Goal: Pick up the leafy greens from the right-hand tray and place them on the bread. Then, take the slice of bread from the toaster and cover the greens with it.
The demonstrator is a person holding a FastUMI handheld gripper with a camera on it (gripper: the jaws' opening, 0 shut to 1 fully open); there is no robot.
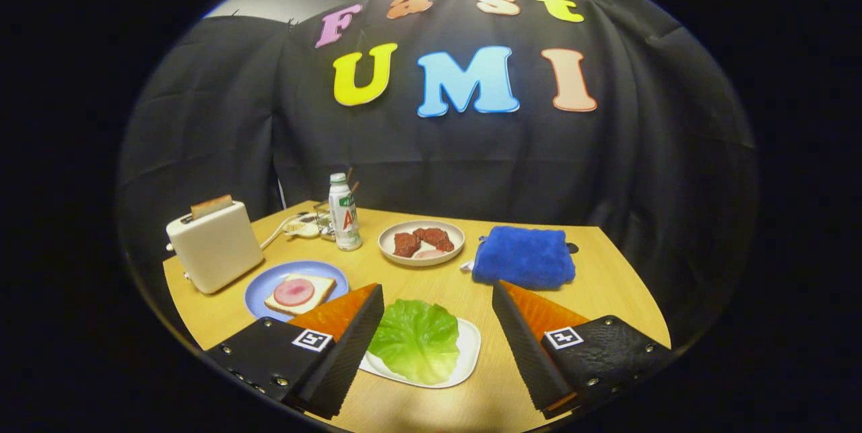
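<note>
A green lettuce leaf (416,340) lies on a white tray (469,352) between my two fingers. My gripper (438,295) is open above it, its orange-and-black fingers (340,332) spread wide on either side, touching nothing. To the left, just beyond the left finger, a blue plate (262,285) holds a slice of bread (316,288) with a round of pink ham (293,291) on top. Farther left stands a cream toaster (215,248) with a browned slice of bread (211,205) sticking up out of its slot.
A white bottle (345,212) stands at the back of the wooden table (465,285), with small items beside it. A beige plate with pieces of meat (422,242) sits at mid-table. A folded blue cloth (524,258) lies beyond the right finger.
</note>
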